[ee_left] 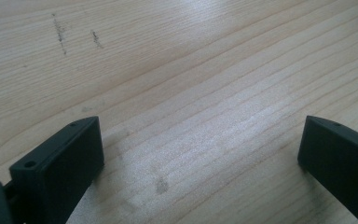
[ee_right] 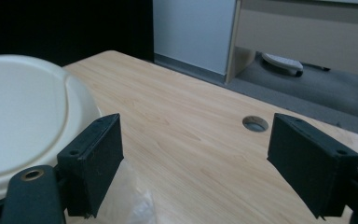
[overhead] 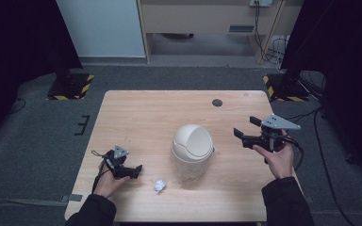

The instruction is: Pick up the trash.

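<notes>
A small bin with a cream domed swing lid (overhead: 192,141) and a clear body (overhead: 188,168) stands in the middle of the wooden table (overhead: 141,113). A crumpled white paper ball (overhead: 159,185) lies just in front of it, to the left. My left gripper (overhead: 134,171) rests low near the table's front left, open, a short way left of the paper ball; its view has bare wood between the jaws (ee_left: 200,126). My right gripper (overhead: 245,127) hovers open to the right of the bin, pointing at it. The lid (ee_right: 23,116) sits by its left jaw, with nothing held in the right gripper (ee_right: 196,121).
A round cable hole (overhead: 217,102) sits near the table's far edge, also seen as the hole (ee_right: 255,123). Two stand bases with yellow-black tape (overhead: 70,85) (overhead: 283,87) sit on the grey floor beyond the table. Cables trail at the right.
</notes>
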Demonstrator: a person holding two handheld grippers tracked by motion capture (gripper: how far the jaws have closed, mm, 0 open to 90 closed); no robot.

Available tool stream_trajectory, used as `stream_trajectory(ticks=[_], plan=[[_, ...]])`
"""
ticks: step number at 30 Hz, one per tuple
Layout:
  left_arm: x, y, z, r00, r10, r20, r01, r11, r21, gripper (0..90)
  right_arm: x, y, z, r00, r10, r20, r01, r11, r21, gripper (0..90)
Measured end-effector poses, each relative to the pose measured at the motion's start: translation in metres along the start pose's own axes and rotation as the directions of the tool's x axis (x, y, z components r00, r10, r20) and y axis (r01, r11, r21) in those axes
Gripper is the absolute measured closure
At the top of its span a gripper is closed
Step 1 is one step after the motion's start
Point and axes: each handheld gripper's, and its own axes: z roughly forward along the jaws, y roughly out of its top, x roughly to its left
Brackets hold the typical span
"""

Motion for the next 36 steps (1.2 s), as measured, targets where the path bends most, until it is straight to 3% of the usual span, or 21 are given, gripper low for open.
stream_trajectory(ticks=[12,14,18,25,29,36], plan=[[0.000,0.000,0.000,1.0000,0.000,0.000,0.000,1.0000,0.000,0.0,0.022,0.027,0.018,0.9971,-0.045,-0.062,0.042,0.9980,-0.047,18.0],[0.000,0.000,0.000,1.0000,0.000,0.000,0.000,1.0000,0.000,0.0,0.028,0.033,0.026,0.9945,-0.051,-0.091,0.046,0.9973,-0.057,18.2],[0.000,0.000,0.000,1.0000,0.000,0.000,0.000,1.0000,0.000,0.0,0.033,0.035,0.033,0.9923,-0.062,-0.107,0.057,0.9971,-0.051,18.2],[0.000,0.000,0.000,1.0000,0.000,0.000,0.000,1.0000,0.000,0.0,0.043,0.024,0.046,0.9876,-0.102,-0.120,0.104,0.9945,0.013,19.1],[0.000,0.000,0.000,1.0000,0.000,0.000,0.000,1.0000,0.000,0.0,0.045,0.013,0.051,0.9859,-0.063,-0.155,0.067,0.9974,0.025,20.0],[0.000,0.000,0.000,1.0000,0.001,0.000,-0.001,1.0000,0.001,0.0,0.052,0.001,0.058,0.9807,-0.076,-0.180,0.092,0.9925,0.081,21.1]])
